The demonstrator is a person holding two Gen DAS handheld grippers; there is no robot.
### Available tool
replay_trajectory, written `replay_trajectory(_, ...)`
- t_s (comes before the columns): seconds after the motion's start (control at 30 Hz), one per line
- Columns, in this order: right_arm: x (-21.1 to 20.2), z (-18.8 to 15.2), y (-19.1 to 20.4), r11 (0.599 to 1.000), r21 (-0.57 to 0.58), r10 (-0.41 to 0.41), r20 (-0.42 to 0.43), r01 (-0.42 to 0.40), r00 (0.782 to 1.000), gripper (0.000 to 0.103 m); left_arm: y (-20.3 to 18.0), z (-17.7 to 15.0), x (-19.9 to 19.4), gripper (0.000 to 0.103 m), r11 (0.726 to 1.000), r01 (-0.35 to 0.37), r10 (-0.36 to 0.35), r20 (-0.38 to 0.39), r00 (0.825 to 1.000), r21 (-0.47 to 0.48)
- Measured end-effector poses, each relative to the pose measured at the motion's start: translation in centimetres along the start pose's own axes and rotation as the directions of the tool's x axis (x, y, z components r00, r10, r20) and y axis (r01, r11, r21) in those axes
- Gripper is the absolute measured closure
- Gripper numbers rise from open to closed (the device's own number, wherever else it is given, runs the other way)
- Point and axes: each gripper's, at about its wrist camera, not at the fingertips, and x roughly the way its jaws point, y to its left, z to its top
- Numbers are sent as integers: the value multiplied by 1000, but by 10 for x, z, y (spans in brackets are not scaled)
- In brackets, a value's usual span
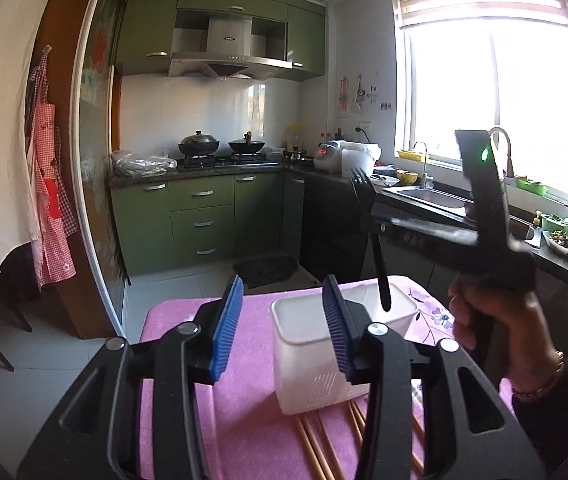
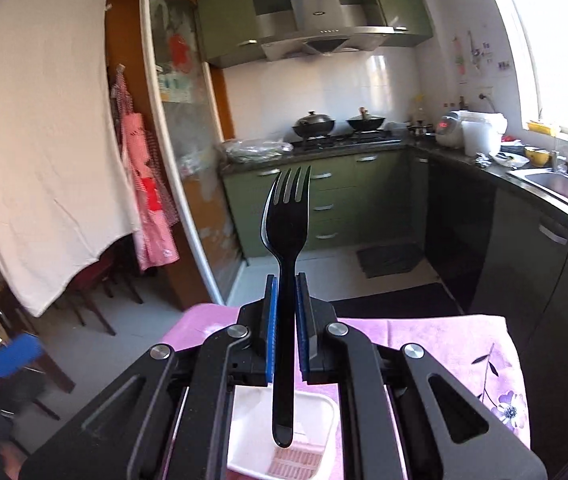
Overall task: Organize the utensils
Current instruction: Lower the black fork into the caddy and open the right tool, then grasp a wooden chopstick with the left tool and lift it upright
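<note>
I stand at a small table draped in a pink floral cloth (image 1: 244, 420), facing a kitchen of green cabinets (image 1: 204, 216). Two lidded woks (image 1: 199, 145) sit on the stove at the far counter, a white rice cooker (image 1: 334, 155) stands to their right, and a steel sink (image 1: 430, 196) lies under the bright window. A red checked apron (image 1: 50, 184) hangs on the wall at left.

My right gripper (image 2: 284, 320) is clamped on a black plastic fork (image 2: 286, 280), tines up and handle hanging down. In the right wrist view the handle's end hangs over the mouth of the white utensil holder (image 2: 320, 408); in the left wrist view it hangs above the holder's far rim. I cannot tell whether it touches.

My left gripper (image 1: 280, 328) has its blue pads apart with nothing between them. Its right pad stands in front of the holder, hiding part of the near rim.

The holder sits on the cloth and I see nothing inside it. Wooden chopsticks (image 1: 316, 448) lie on the cloth just in front of its base.
</note>
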Motion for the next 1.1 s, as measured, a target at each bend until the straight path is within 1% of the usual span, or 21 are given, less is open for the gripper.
replay_trajectory(0.17, 10, -28, 1, 1000, -7, -6, -36, 6, 999, 94, 7, -10, -1, 63, 1000, 10, -11, -52, 999, -26)
replay_trajectory(0.3, 0, -40, 5, 1000, -26, -18, -29, 17, 999, 93, 10, -19, 3, 63, 999, 11, -16, -117, 993, -41)
replay_trajectory(0.33, -6, -43, 7, 999, -32, -24, -26, 23, 999, 91, 10, -22, 3, 63, 999, 11, -16, -134, 991, -43)
replay_trajectory(0.37, -10, -43, 8, 999, -38, -29, -19, 29, 999, 88, 10, -25, 4, 63, 999, 11, -19, -157, 987, -47)
replay_trajectory(0.47, -26, -41, 8, 998, -46, -44, 0, 44, 999, 87, 8, -33, 5, 63, 998, 13, -26, -212, 977, -61)
replay_trajectory(0.57, -48, -41, 4, 999, -15, -33, 2, 33, 999, 87, 5, -44, 6, 63, 998, 17, -34, -273, 961, -65)
replay_trajectory(0.63, -69, -45, -1, 1000, 3, -28, 4, 28, 1000, 87, 1, -53, 7, 63, 997, 24, -44, -322, 946, -68)
replay_trajectory(0.67, -81, -49, -5, 1000, 16, -24, 6, 24, 1000, 81, -1, -58, 10, 63, 997, 28, -51, -348, 936, -71)
replay_trajectory(0.73, -99, -60, -10, 999, 32, -29, 0, 29, 1000, 75, -5, -69, 20, 63, 996, 34, -65, -417, 907, -79)
replay_trajectory(0.8, -117, -79, -19, 998, 58, -34, -30, 35, 999, 75, -9, -83, 37, 67, 994, 42, -87, -503, 860, -100)
replay_trajectory(0.83, -123, -87, -24, 997, 72, -32, -45, 35, 998, 75, -9, -89, 44, 75, 993, 42, -94, -537, 838, -108)
replay_trajectory(0.87, -127, -94, -28, 996, 85, -30, -63, 36, 998, 75, -10, -95, 53, 78, 992, 43, -105, -572, 813, -122)
replay_trajectory(0.9, -130, -103, -32, 995, 97, -30, -83, 38, 996, 75, -10, -102, 59, 79, 991, 40, -111, -597, 794, -131)
replay_trajectory(0.97, -134, -123, -41, 991, 133, -17, -127, 34, 992, 75, -10, -110, 69, 81, 990, 27, -111, -631, 768, -141)
replay_trajectory(1.07, -134, -144, -48, 986, 164, 2, -175, 27, 985, 75, -10, -124, 86, 82, 986, 9, -122, -681, 722, -167)
replay_trajectory(1.1, -132, -149, -50, 985, 171, 8, -189, 25, 982, 75, -11, -126, 89, 82, 986, 3, -117, -690, 715, -165)
